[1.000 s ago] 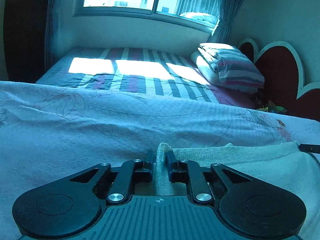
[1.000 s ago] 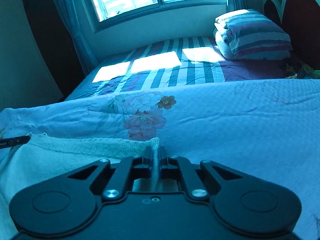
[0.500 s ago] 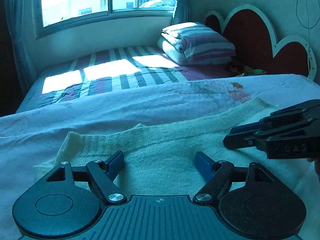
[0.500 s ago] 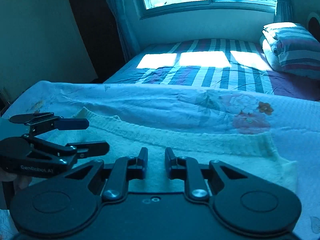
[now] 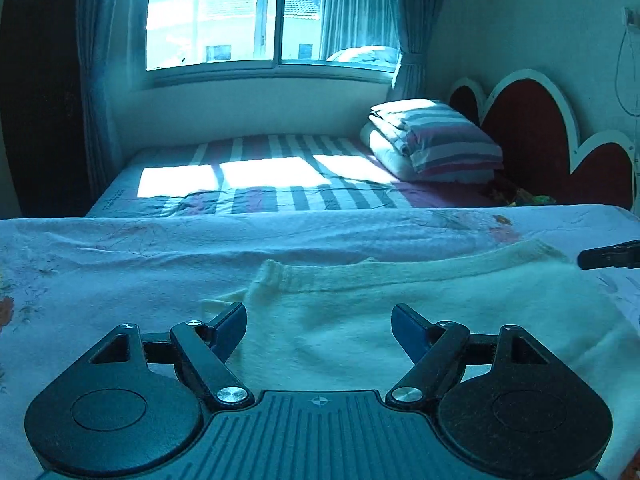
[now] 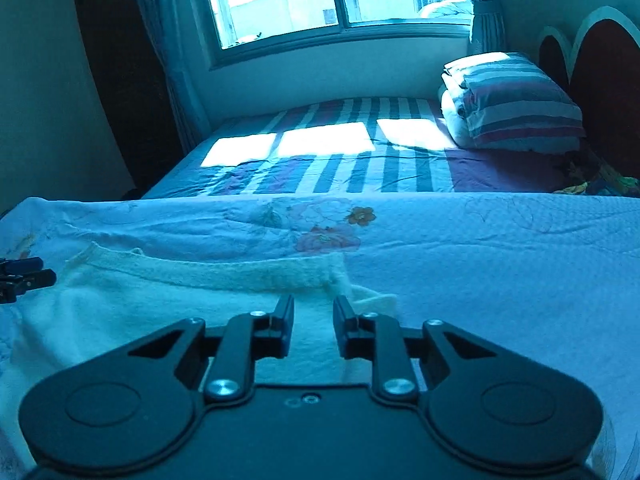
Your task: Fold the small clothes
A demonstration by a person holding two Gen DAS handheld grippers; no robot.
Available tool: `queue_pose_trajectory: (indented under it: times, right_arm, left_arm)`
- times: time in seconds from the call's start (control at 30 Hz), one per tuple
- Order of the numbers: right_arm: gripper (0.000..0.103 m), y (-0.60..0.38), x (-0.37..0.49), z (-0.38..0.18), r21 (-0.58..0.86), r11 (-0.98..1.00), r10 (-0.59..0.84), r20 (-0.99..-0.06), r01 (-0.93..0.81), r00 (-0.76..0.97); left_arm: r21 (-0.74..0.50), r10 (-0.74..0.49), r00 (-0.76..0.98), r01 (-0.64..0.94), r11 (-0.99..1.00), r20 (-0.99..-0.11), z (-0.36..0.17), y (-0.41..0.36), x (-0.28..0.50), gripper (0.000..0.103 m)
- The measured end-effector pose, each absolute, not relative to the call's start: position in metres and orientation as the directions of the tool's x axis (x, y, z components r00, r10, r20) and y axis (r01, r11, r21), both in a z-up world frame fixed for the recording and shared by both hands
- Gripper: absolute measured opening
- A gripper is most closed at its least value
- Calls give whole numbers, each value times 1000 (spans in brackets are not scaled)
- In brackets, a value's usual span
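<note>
Left wrist view first: my left gripper is spread wide with nothing between the fingers, hovering over the left part of the cream knit top. That top lies flat on the floral sheet, ribbed hem facing the striped bed. Over on the right wrist cam, my right gripper is parted too, just narrower, gripping nothing, right above the top's hem corner. Striped pillow sits far right by the headboard.

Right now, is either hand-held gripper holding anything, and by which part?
Nothing is held: left hand-held gripper and right hand-held gripper are both open above the cream garment.
</note>
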State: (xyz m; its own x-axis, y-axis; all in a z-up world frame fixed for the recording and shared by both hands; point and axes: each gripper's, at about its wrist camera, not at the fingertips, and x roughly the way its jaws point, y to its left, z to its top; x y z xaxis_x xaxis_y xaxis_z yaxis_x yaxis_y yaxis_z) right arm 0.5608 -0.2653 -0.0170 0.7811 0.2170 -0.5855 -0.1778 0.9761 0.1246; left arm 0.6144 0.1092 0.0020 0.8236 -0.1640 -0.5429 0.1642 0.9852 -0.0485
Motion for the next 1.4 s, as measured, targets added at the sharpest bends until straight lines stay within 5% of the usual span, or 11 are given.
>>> queue_pose_trajectory:
  times: [0.17,0.33,0.6,0.8,1.13,1.4]
  right_arm:
    - [21,-192,530,-30,132,929,352,-604,-345,715]
    - [21,-172,524,-53,-124,936,172,-655,-329,736]
    - [25,-212,463,-24,79,963,249,-613,-256,749]
    - [23,-153,425,-49,113,938,324,-617,-327,717]
    - [22,-158,403,-68,-126,974,75,-611,-190,788]
    - [23,-215,398,-67,-67,989,58,-629,-128,775]
  left_arm:
    - [4,-149,782,191,982,-606,-24,67,594,79]
    - [76,-67,778,146,986,-625,-32,80,587,86]
    - [-66,-119,797,99,993,-592,-4,102,515,86]
    - [-40,-157,784,167,985,-600,-21,51,489,86]
    - [42,-27,778,68,997,-628,-45,81,467,86]
    - [4,-18,771,26,1000,-636,-34,102,462,86]
